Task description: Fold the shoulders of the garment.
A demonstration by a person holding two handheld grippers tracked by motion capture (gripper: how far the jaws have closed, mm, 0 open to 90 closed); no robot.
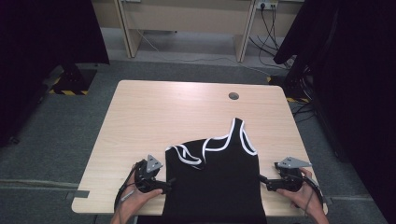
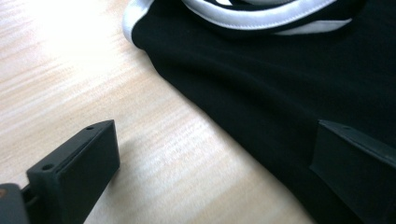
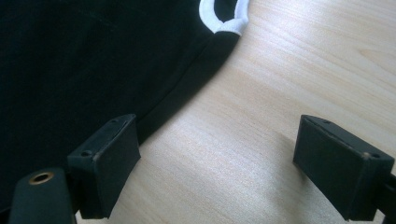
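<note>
A black tank top (image 1: 215,177) with white trim lies flat on the near half of the wooden table (image 1: 154,112), its hem hanging over the front edge. One strap points away, the other is folded onto the chest. My left gripper (image 1: 169,183) rests at the garment's left side edge, open; in the left gripper view its jaws straddle the fabric edge (image 2: 243,121), one over wood, one over cloth. My right gripper (image 1: 262,181) sits at the right side edge, open, one jaw at the seam (image 3: 187,88), the other over bare wood.
A round cable hole (image 1: 233,96) sits in the table's far right part. Black stands and curtains flank the table; a wooden desk and cables stand behind on the grey floor.
</note>
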